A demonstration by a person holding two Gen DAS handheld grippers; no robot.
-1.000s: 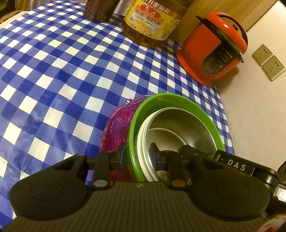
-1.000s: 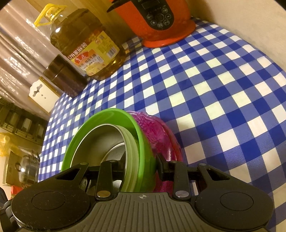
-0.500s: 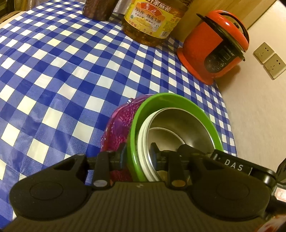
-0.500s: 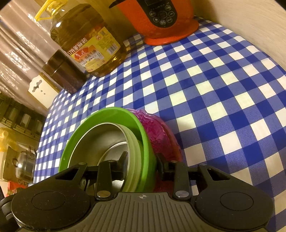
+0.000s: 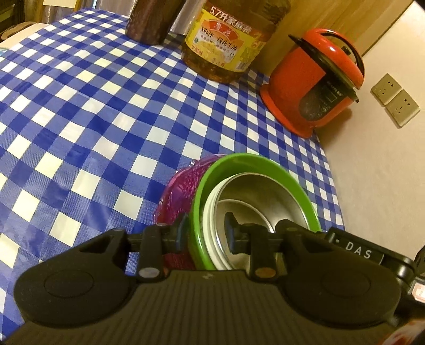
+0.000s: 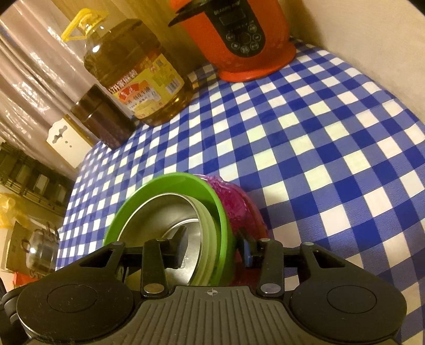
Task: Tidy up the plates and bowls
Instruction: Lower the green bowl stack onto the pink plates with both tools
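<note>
A nested stack is held between both grippers above the blue checked tablecloth: a pink patterned plate (image 5: pixel 178 191) (image 6: pixel 239 204) underneath, a green bowl (image 5: pixel 249 162) (image 6: pixel 170 183), a pale bowl and a steel bowl (image 5: pixel 255 191) (image 6: pixel 164 215) inside. My left gripper (image 5: pixel 205 234) is shut across the stack's near rim, one finger outside the green bowl, one inside the steel bowl. My right gripper (image 6: pixel 213 250) is shut across the opposite rim in the same way.
A large oil bottle (image 5: pixel 228 39) (image 6: pixel 135 77), a dark jar (image 5: pixel 154 21) (image 6: pixel 103 116) and a red rice cooker (image 5: pixel 316 85) (image 6: pixel 239 37) stand along the table's far edge by the wall. Wall sockets (image 5: pixel 395 100) are to the right.
Both grippers and the held stack have moved forward over the table toward the oil bottle and rice cooker, which now look nearer. Both grips are unchanged.
</note>
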